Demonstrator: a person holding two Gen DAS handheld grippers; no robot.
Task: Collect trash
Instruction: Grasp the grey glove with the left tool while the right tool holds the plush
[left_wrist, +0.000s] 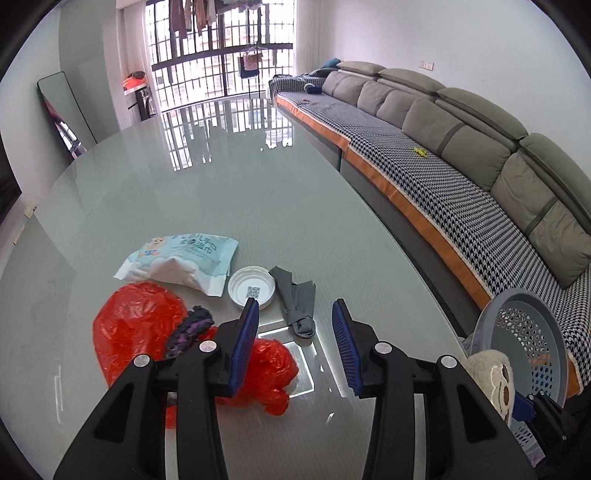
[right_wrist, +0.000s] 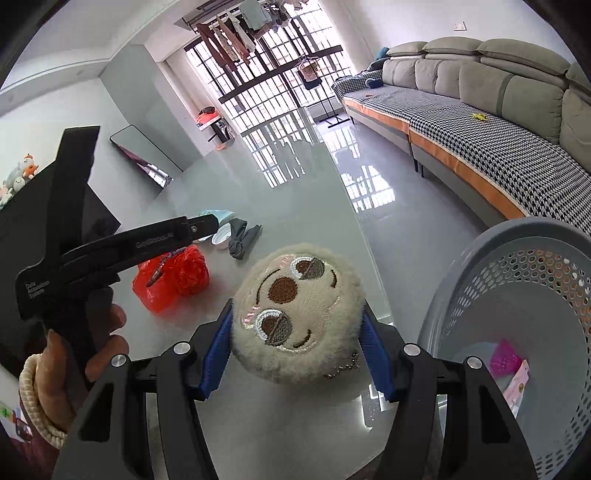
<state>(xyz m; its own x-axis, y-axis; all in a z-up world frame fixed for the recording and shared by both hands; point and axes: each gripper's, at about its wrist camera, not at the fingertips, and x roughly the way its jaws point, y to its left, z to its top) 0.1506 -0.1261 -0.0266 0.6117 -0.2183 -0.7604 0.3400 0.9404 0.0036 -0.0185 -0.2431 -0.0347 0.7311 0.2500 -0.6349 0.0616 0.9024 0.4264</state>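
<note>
red plastic bag (left_wrist: 147, 325) sits crumpled on the glossy grey table (left_wrist: 229, 192), with a dark purple knitted thing (left_wrist: 190, 328) lying on top of it. just behind it there's a pale blue wet wipes pack (left_wrist: 181, 260), a white round lid (left_wrist: 252, 287) and a grey sock (left_wrist: 297, 304), all close together. left gripper (left_wrist: 295, 343) hovers over that pile with its blue pads spread apart and nothing between them. right gripper (right_wrist: 297, 354) is pinching a fuzzy beige plush sloth head (right_wrist: 295, 314) by both sides, holding it just beside the grey perforated basket (right_wrist: 517, 295). basket already has some pink wrappers (right_wrist: 506, 360) in the bottom. a hand (right_wrist: 103, 343) wearing a beaded bracelet grips the left tool's handle. long grey sofa (left_wrist: 461, 122) runs along the wall.
</note>
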